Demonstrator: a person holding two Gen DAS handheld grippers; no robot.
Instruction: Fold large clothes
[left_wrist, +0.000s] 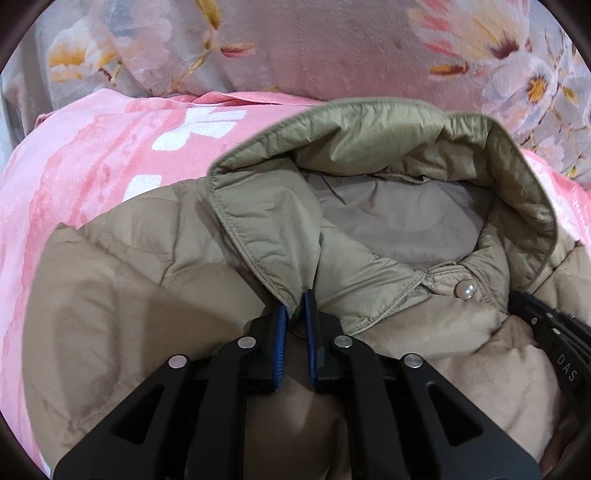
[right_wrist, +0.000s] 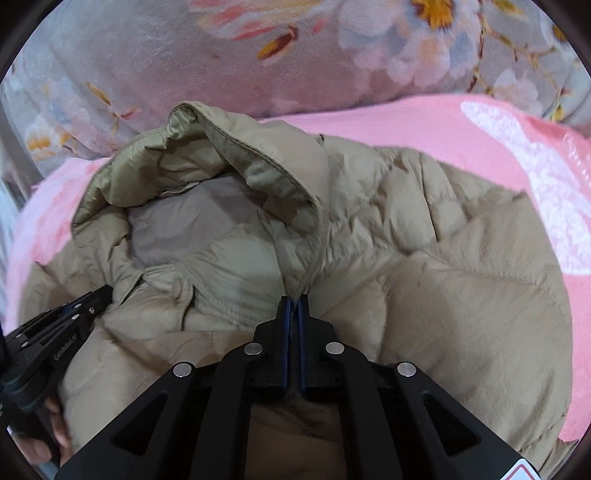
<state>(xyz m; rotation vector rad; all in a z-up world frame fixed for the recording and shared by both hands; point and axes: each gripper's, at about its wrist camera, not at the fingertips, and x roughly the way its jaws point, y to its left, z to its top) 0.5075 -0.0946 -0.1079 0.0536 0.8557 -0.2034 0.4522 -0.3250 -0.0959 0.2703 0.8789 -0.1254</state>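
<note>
A tan puffer jacket (left_wrist: 147, 295) with a hood (left_wrist: 369, 155) lies on a pink blanket; it also shows in the right wrist view (right_wrist: 443, 277). My left gripper (left_wrist: 295, 310) is shut on the hood's left front edge near the collar. My right gripper (right_wrist: 294, 301) is shut on the hood's right front edge (right_wrist: 258, 166). The hood stands open between them, its grey lining (left_wrist: 399, 214) showing. A pearl snap button (left_wrist: 466, 290) sits at the collar. The right gripper's body (left_wrist: 546, 332) shows at the left view's right edge; the left gripper's body (right_wrist: 55, 339) shows at the right view's left edge.
The pink blanket (left_wrist: 92, 166) with white patterns covers the surface under the jacket, also in the right wrist view (right_wrist: 517, 155). A grey floral quilt (left_wrist: 314, 44) is bunched up behind it, also in the right wrist view (right_wrist: 147, 55).
</note>
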